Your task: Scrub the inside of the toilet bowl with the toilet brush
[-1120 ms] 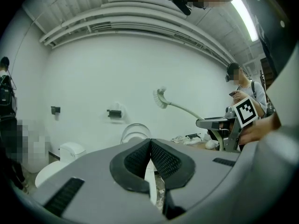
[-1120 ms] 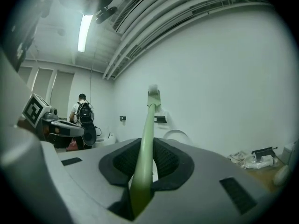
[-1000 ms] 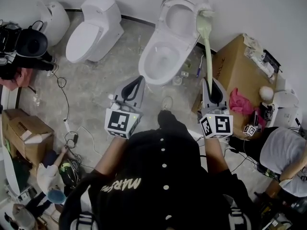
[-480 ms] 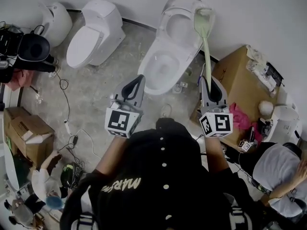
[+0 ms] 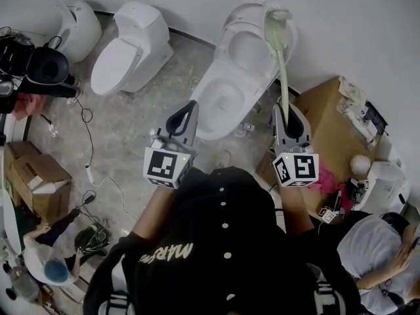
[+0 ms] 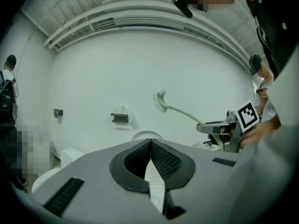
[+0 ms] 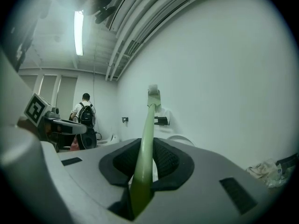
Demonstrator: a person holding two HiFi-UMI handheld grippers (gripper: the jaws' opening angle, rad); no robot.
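Note:
An open white toilet [image 5: 209, 120] stands ahead of me, its lid [image 5: 252, 41] raised against the wall. My right gripper [image 5: 287, 112] is shut on the pale green handle of the toilet brush [image 5: 282, 64]. The brush head [image 5: 278, 16] is held high by the lid's top, well above the bowl. In the right gripper view the handle [image 7: 144, 148] runs up between the jaws to the head [image 7: 153, 96]. My left gripper [image 5: 190, 107] hovers over the bowl's near left rim, shut and holding nothing [image 6: 150, 143]. The left gripper view also catches the brush [image 6: 161, 101] in the air.
A second toilet [image 5: 128, 44] with closed lid stands to the left, another white fixture [image 5: 73, 23] beyond it. Cardboard boxes sit at right [image 5: 328, 104] and left [image 5: 33, 179]. Cables [image 5: 88, 130] trail on the floor. People crouch at lower left [image 5: 46, 268] and lower right [image 5: 377, 254].
The toilet has slid nearer and lower in the head view. Both grippers keep their place in view, and the brush head now sits higher against the raised lid.

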